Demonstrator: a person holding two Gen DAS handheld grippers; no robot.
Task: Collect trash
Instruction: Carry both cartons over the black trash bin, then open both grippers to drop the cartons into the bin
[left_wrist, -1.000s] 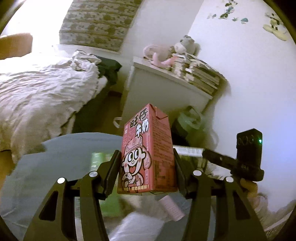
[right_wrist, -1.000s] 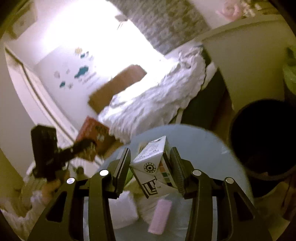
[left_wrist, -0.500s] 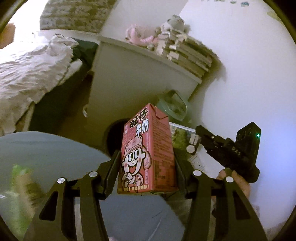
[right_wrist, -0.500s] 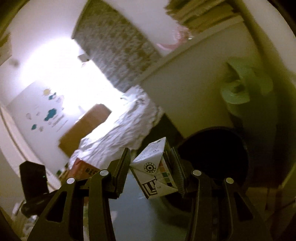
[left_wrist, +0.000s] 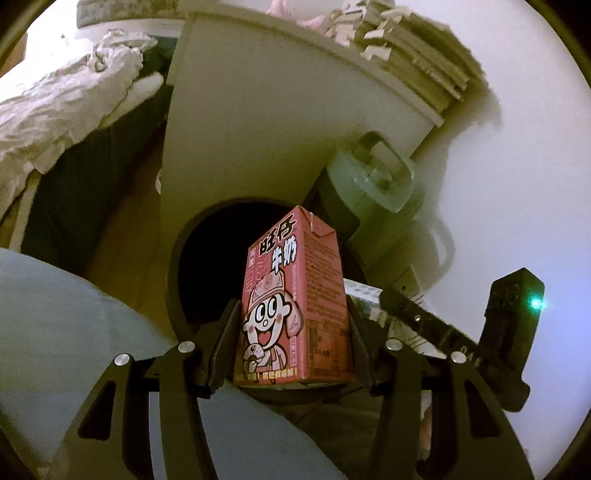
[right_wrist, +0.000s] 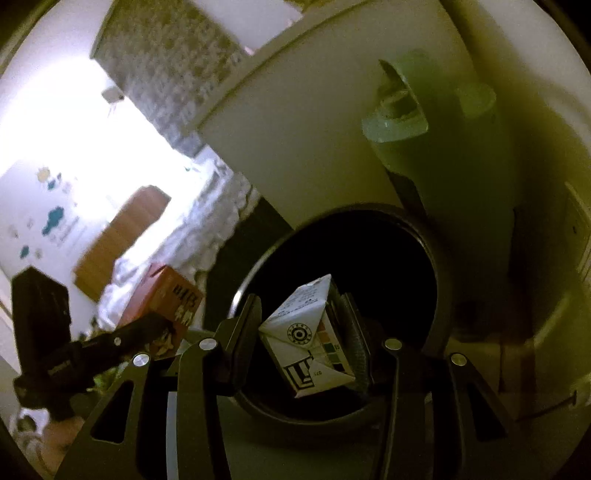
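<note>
Left gripper (left_wrist: 293, 343): pinching red milk carton (left_wrist: 293, 299) upright between both fingers, centre of frame.
Right gripper (right_wrist: 303, 343): clamped on white carton (right_wrist: 308, 339), tilted, between the pads, lower centre.
Black bin (right_wrist: 424, 243): open mouth directly behind white carton; in left view (left_wrist: 177, 258), behind red carton.
Surroundings: white cabinet (left_wrist: 258, 110) above bin; bed (left_wrist: 55, 107) upper left.

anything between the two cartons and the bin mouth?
Nothing visible. The white folded carton in the right gripper shows against the round black bin's dark open mouth. The red cartoon milk carton in the left gripper overlaps that opening too.
</note>
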